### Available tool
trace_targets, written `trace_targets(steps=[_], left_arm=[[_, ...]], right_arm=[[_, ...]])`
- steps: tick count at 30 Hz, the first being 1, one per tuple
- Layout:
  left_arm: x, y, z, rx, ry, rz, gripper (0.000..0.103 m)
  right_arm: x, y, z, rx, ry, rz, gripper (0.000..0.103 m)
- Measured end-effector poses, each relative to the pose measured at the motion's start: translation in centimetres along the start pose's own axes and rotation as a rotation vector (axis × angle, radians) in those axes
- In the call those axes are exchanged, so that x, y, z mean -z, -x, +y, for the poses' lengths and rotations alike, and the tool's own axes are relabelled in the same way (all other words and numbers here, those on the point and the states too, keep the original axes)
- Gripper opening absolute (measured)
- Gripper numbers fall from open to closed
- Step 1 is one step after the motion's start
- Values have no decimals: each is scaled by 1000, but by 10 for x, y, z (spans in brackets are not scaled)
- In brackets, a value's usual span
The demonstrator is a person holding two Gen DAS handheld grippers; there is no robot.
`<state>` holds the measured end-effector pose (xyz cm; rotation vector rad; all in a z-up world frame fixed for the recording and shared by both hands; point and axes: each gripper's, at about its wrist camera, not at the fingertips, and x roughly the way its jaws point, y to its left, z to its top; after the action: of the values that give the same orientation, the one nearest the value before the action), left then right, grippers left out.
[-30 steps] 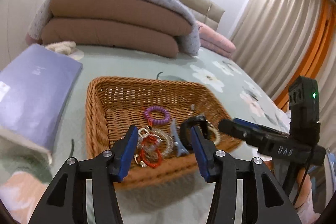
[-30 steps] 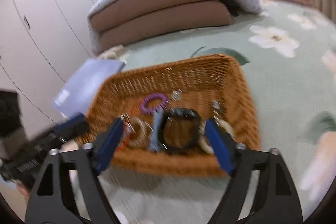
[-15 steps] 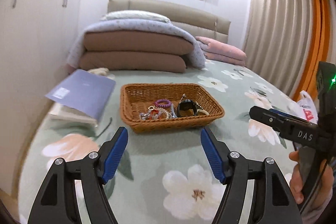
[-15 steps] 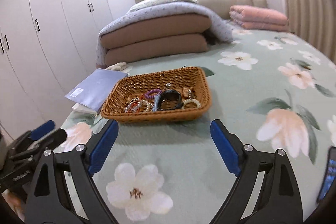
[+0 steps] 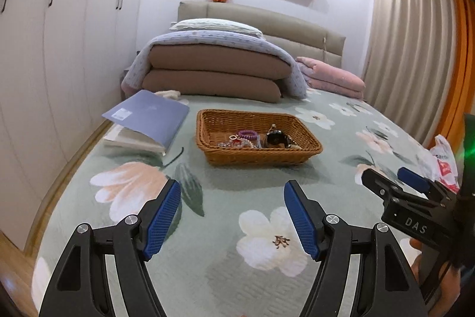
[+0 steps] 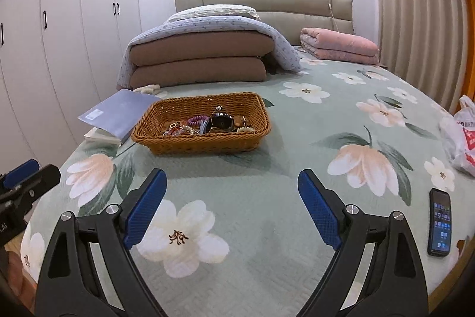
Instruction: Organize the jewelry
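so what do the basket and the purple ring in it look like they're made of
Basket: woven wicker or rattan, maybe a plastic imitation; warm brown strands with a braided rim, slight sheen. Purple ring: looks like a coiled plastic hair tie, judging by its ridged spiral; too small to be sure.

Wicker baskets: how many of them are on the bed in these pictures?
1. The wicker basket sits on the floral bedspread, right of the blue book and in front of the folded quilts; it holds the jewelry. None seems hidden.

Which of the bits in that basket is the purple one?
The coiled purple hair tie, lying mid-basket just left of the black watch; the other pieces look red, silver or pale.
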<state>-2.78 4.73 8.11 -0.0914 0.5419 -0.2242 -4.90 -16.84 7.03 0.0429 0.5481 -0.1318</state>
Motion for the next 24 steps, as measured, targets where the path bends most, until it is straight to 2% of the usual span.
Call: trace_targets(steps=[15, 24], left_arm=[[7, -1, -11, -33, -58, 11, 74], [10, -1, -10, -32, -53, 24, 74]], right_arm=[[-2, -4, 1, 2, -9, 26, 90], [-2, -6, -1, 0, -12, 38, 90]])
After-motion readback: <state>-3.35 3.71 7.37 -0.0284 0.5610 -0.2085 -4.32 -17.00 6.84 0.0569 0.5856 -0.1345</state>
